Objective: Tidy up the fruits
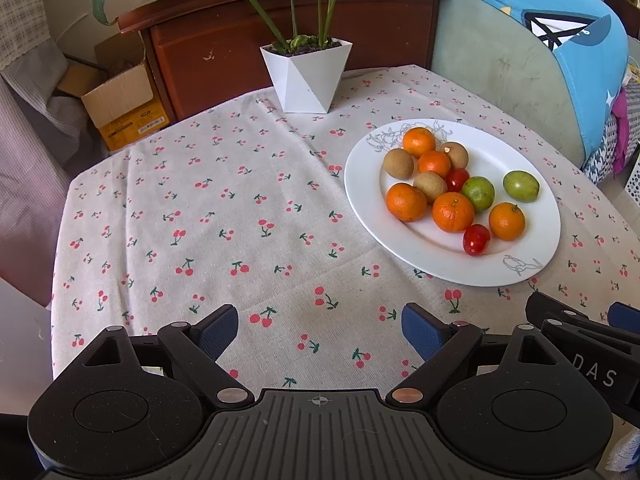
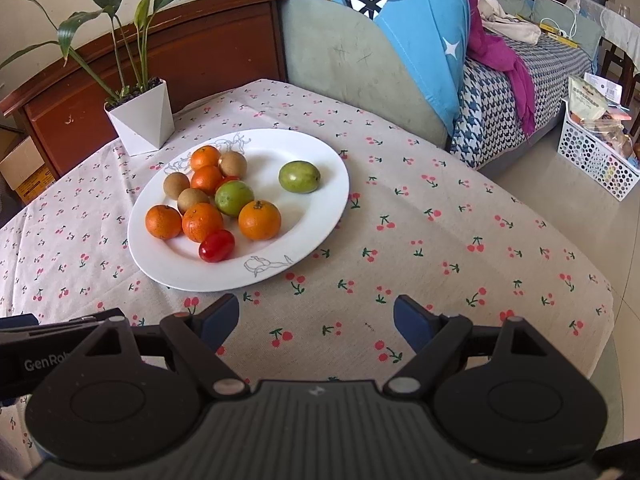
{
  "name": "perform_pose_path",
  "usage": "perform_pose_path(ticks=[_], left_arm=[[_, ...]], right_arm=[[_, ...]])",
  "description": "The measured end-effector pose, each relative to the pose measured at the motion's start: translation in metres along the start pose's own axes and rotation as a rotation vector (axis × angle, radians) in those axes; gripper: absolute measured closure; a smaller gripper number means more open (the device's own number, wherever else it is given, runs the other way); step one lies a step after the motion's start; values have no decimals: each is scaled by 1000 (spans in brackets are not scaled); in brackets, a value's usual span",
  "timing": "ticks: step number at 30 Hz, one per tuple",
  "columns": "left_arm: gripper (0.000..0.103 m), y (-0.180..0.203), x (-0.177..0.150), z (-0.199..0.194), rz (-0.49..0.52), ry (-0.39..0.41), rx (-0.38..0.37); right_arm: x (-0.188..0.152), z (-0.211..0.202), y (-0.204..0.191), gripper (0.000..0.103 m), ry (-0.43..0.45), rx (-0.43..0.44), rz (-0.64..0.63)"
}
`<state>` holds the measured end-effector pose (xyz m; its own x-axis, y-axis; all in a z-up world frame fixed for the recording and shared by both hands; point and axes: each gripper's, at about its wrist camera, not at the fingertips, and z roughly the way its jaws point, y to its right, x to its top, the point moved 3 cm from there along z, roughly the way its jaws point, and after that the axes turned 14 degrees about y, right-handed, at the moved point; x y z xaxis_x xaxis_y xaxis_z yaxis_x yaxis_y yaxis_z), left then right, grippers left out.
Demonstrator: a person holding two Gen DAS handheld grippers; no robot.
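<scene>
left gripper (image 1: 320,330) spread wide, empty, above cherry-print cloth (image 1: 224,208) | right gripper (image 2: 316,320) spread wide, empty, just short of plate rim | fruits on white plate (image 2: 320,208) on bench: oranges (image 2: 259,220), brown fruits (image 2: 176,185), green fruits (image 2: 299,177), red tomatoes (image 2: 216,245) | potted plant (image 2: 142,120) behind plate

Fruit (image 2: 208,204) heaped on the plate (image 2: 312,236) mid-table (image 2: 440,248) — potted plant (image 2: 144,120) behind it, near the far edge.

A white plate (image 2: 320,216) is holding orange mandarins (image 2: 259,220), green fruits (image 2: 299,177), brown longans (image 2: 233,163) and red tomatoes (image 2: 216,245); red cherries are dotting the cream tablecloth (image 2: 440,248).
</scene>
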<state>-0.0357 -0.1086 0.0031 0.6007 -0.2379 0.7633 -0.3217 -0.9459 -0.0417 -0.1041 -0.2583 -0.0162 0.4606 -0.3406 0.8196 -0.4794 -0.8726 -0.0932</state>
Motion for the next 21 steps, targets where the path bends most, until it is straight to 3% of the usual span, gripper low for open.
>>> perform_pose_path(ticks=[21], left_arm=[[13,-5,-6,12,-19,-38,13]], right_arm=[[-6,9,-6,19,-36,3,-17]])
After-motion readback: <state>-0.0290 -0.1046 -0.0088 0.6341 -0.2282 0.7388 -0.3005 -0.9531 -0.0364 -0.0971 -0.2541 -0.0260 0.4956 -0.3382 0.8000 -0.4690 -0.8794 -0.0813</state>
